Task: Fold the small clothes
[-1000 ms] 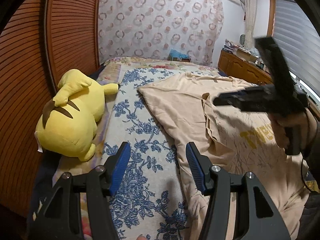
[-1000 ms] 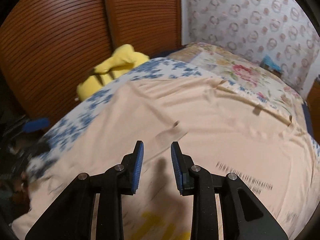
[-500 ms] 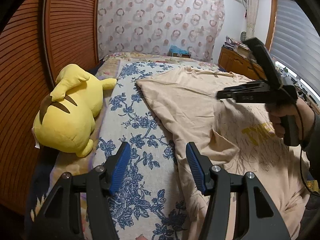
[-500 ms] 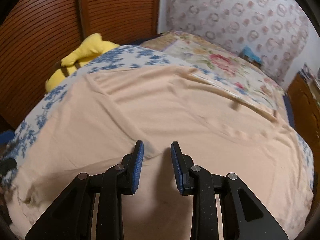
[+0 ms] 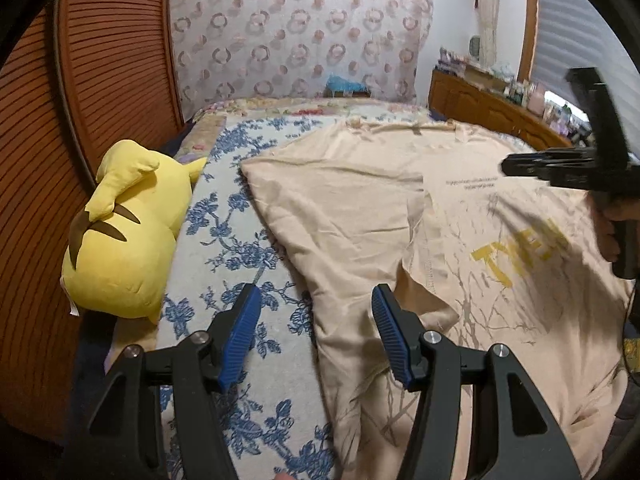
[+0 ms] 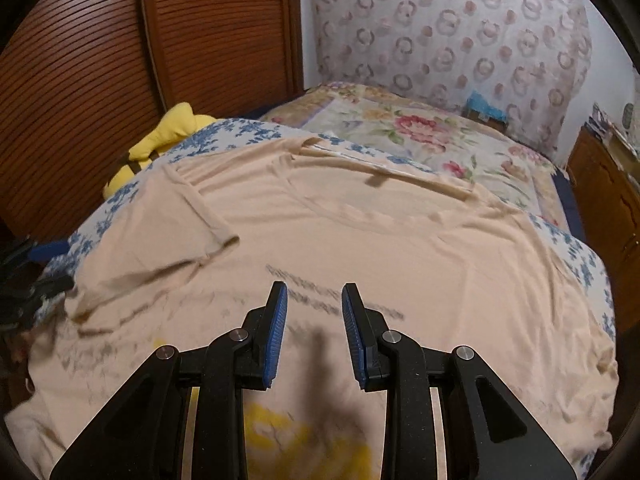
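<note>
Fingers (image 5: 386, 312) of both parted grippers hover above the T-shirt (image 5: 360, 208)

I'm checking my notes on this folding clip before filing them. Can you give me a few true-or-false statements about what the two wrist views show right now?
1. The beige T-shirt lies spread on the bed. True.
2. The left gripper clamps the shirt's hem. False: its jaws are open and empty.
3. A yellow plush toy lies beside the shirt, apart from it. True.
4. The right gripper holds a sleeve. False: nothing is between its jaws.
</note>
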The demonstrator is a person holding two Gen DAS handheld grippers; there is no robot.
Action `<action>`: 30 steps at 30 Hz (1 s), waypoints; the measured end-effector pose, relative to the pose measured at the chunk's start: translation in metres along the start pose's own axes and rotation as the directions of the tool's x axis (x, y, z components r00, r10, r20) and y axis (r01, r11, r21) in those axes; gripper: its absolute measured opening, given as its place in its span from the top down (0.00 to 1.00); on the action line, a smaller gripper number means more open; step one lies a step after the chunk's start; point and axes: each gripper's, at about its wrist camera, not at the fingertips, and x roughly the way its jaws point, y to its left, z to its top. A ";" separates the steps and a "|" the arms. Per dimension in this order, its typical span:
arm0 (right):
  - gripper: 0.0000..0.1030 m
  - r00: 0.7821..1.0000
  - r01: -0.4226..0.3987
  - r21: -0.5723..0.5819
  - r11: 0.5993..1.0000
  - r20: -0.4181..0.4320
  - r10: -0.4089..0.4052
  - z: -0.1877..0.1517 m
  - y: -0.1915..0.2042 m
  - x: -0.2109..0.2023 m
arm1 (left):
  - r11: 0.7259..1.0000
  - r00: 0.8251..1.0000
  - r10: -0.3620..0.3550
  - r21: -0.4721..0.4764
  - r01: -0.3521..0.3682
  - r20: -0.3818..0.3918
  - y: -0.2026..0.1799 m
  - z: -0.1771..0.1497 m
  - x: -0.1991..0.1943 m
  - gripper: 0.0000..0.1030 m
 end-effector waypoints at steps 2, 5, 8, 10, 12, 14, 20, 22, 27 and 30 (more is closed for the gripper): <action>0.73 1.000 0.014 -0.002 1.000 0.000 -0.014 -0.008 -0.006 -0.005 | 1.000 1.000 0.002 0.013 -0.002 -0.028 -0.005 0.001 0.006 0.45; 0.73 1.000 0.029 0.015 0.999 -0.002 -0.029 -0.019 -0.019 -0.008 | 0.999 0.998 0.005 0.036 -0.003 -0.056 -0.015 0.001 0.011 0.45; 0.73 1.000 0.029 0.048 0.998 0.005 -0.029 -0.027 -0.029 -0.013 | 0.998 0.997 0.001 0.059 0.004 -0.075 -0.025 0.001 0.014 0.45; 0.73 1.000 0.023 0.071 0.997 0.012 -0.024 -0.032 -0.036 -0.017 | 0.998 0.997 -0.005 0.070 0.010 -0.083 -0.031 0.001 0.016 0.45; 0.73 1.000 0.023 0.087 0.996 0.019 -0.024 -0.039 -0.042 -0.023 | 0.997 0.997 -0.003 0.079 0.009 -0.082 -0.037 0.003 0.016 0.45; 0.73 0.999 0.023 0.105 0.994 0.024 -0.026 -0.046 -0.049 -0.030 | 0.996 0.997 -0.012 0.083 0.019 -0.082 -0.040 0.003 0.015 0.45; 0.73 0.998 0.051 0.150 0.987 0.032 -0.056 -0.071 -0.074 -0.051 | 0.997 0.997 -0.021 0.079 0.027 -0.073 -0.045 0.005 0.015 0.45; 0.73 0.996 0.074 0.165 0.983 0.032 -0.081 -0.081 -0.085 -0.060 | 0.997 0.998 -0.024 0.077 0.029 -0.063 -0.046 0.006 0.013 0.45; 0.73 0.990 0.122 0.210 0.970 0.045 -0.135 -0.104 -0.109 -0.085 | 0.997 0.999 -0.038 0.067 0.039 -0.015 -0.046 0.012 0.006 0.45; 0.73 0.982 0.168 0.246 0.955 0.045 -0.184 -0.117 -0.133 -0.101 | 0.996 0.999 -0.039 0.074 0.040 -0.008 -0.050 0.018 0.007 0.45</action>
